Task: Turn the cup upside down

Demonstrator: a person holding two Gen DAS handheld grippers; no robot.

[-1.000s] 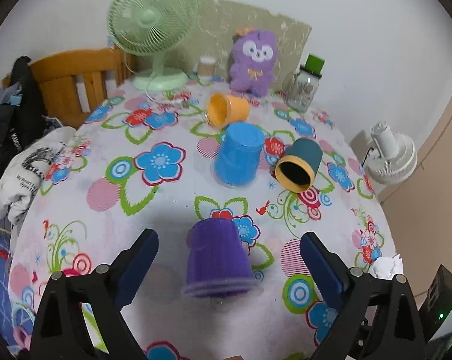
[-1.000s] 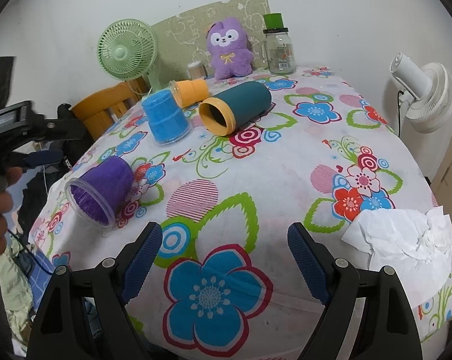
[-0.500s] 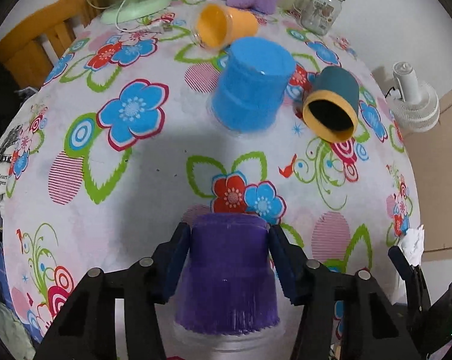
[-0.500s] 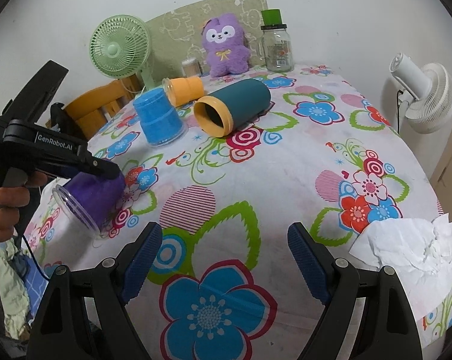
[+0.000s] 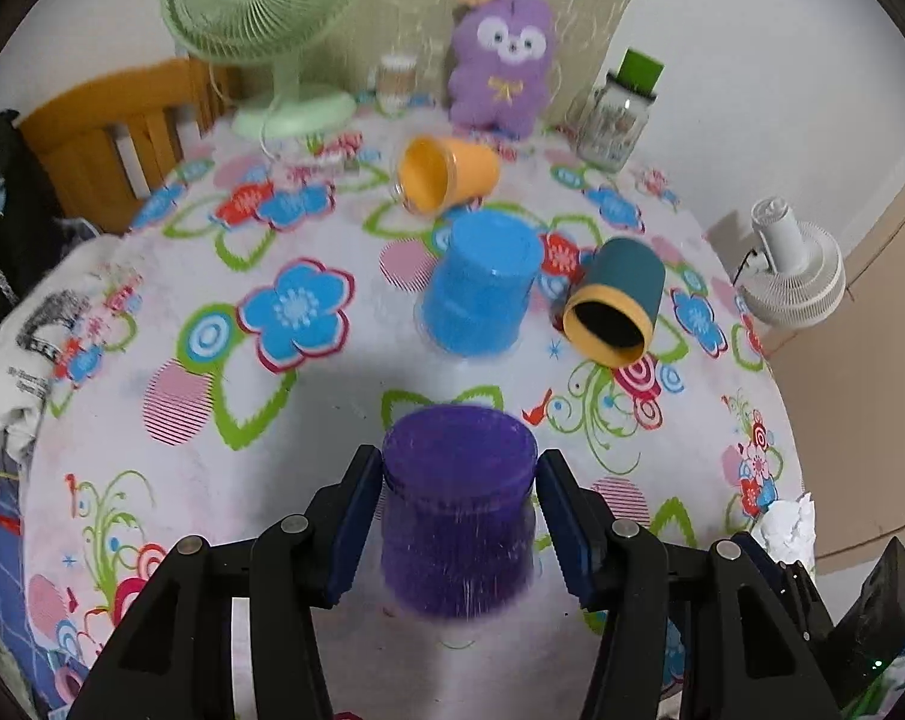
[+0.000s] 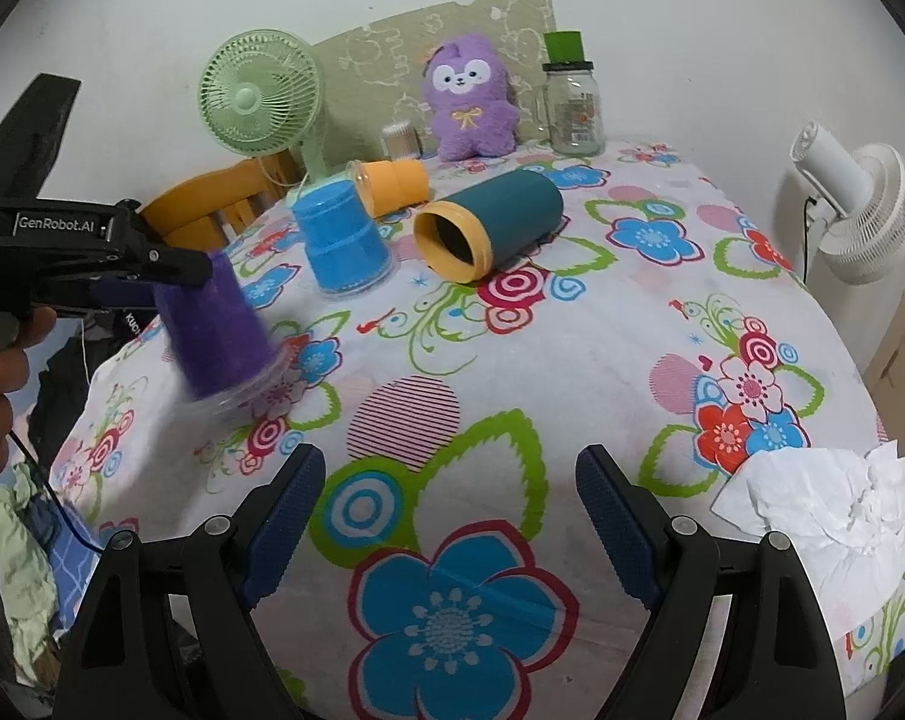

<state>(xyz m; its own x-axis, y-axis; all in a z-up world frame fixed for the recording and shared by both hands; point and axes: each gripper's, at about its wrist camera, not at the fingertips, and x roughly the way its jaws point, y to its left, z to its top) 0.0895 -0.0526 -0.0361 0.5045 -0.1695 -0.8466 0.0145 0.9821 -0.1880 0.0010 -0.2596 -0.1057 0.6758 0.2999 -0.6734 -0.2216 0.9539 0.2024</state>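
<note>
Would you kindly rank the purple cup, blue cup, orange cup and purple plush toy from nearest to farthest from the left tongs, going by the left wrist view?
1. Purple cup, gripped between the left tongs.
2. Blue cup, mouth down, just ahead.
3. Orange cup, on its side, beyond it.
4. Purple plush toy, at the table's far edge.

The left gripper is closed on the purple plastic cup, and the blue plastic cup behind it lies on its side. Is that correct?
Not fully. The left gripper is indeed closed on the purple plastic cup, but the blue plastic cup behind it does not lie on its side: it stands upside down, its rim on the floral tablecloth. The right wrist view shows this clearly.
</note>
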